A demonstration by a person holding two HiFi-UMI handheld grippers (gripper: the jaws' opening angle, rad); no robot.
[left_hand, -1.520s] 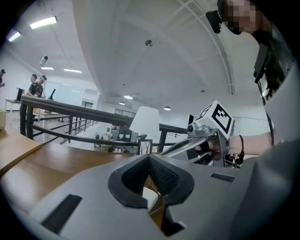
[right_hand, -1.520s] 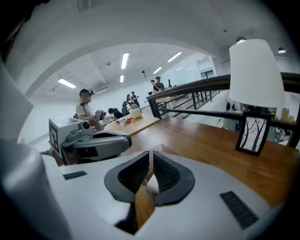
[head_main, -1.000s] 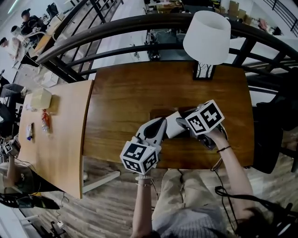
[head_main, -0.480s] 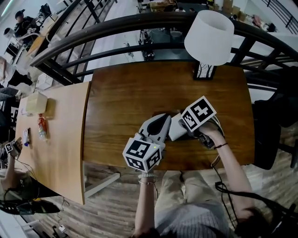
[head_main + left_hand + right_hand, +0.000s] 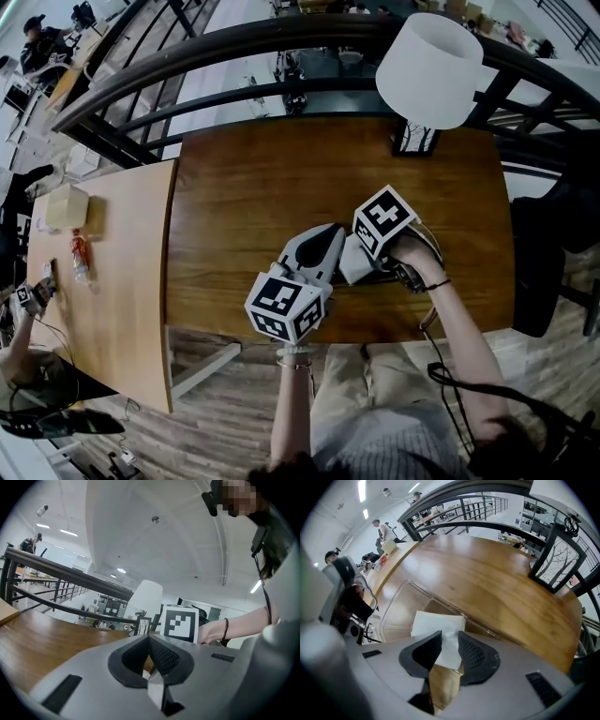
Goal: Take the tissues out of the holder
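Surface: dark wood table (image 5: 244, 216), glossy and grain-marked, butted against a paler table (image 5: 112, 281) on the left. A small box (image 5: 66, 204) sits on the paler one. A lamp (image 5: 431, 70) with a white shade stands at the far edge. A black railing (image 5: 234, 47) curves behind it, with an open office and seated people beyond. The floor (image 5: 216, 412) is wood plank.

Right hand-held gripper (image 5: 450, 639): clenched on the white tissues (image 5: 438, 623), which lie folded in the clear holder (image 5: 401, 597) on the dark table, near its front edge.

Left hand-held gripper (image 5: 149, 641): jaws drawn together, just beside the right one. Only a thin pale sliver shows in the gap; what it is cannot be told.
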